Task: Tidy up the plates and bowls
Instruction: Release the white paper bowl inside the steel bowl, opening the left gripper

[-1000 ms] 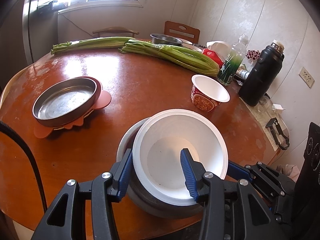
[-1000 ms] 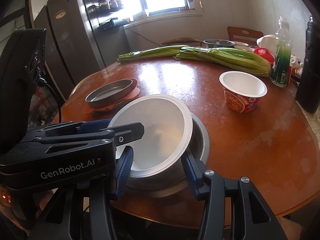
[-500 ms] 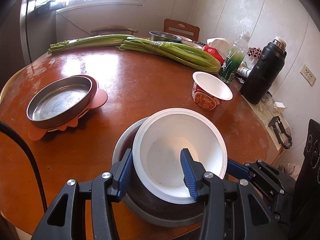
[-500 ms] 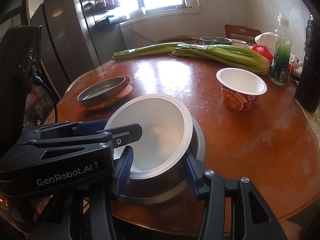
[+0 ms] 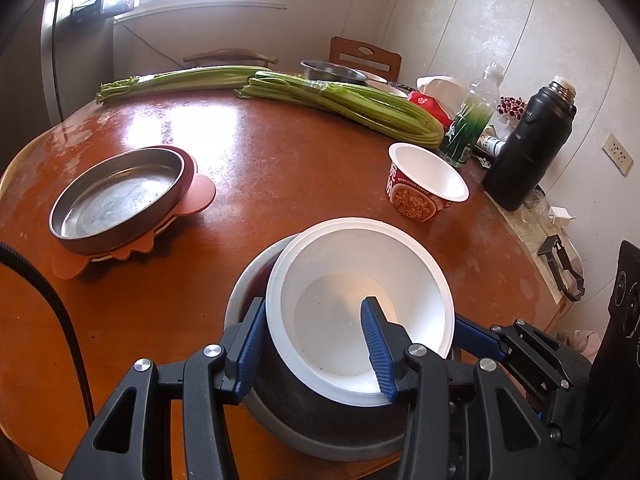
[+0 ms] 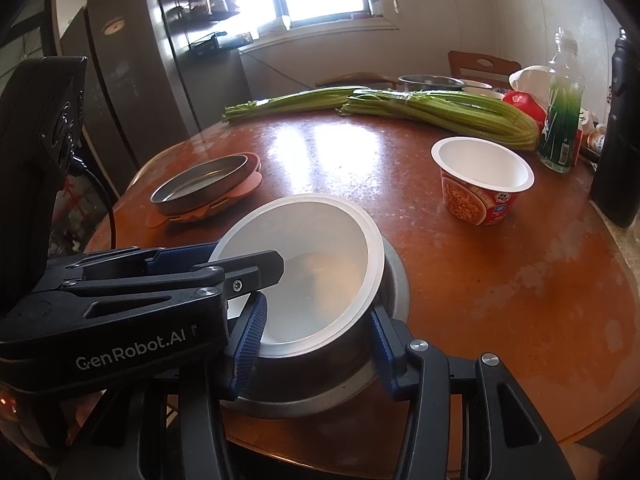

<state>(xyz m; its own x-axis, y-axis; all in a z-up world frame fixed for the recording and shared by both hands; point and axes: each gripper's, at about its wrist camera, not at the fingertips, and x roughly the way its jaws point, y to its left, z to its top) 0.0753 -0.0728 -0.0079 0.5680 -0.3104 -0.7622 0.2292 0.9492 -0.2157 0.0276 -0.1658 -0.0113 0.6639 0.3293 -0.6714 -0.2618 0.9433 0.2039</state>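
A white bowl sits tilted inside a grey metal bowl at the near edge of the round wooden table. My left gripper is shut on the white bowl's near wall, one finger inside and one outside. My right gripper is shut on the metal bowl, its blue pads against the bowl's two sides. A shallow steel plate rests on a salmon mat at the left. An empty noodle cup stands at the right.
Celery bundles lie across the far side, with another metal bowl and chairs behind. A green bottle, a black flask and small clutter stand at the right by the wall. A black cable hangs at the left.
The left wrist view has drifted slightly, showing a little more of the metal bowl's left rim. Both grips look unchanged, and the right gripper has kept still.
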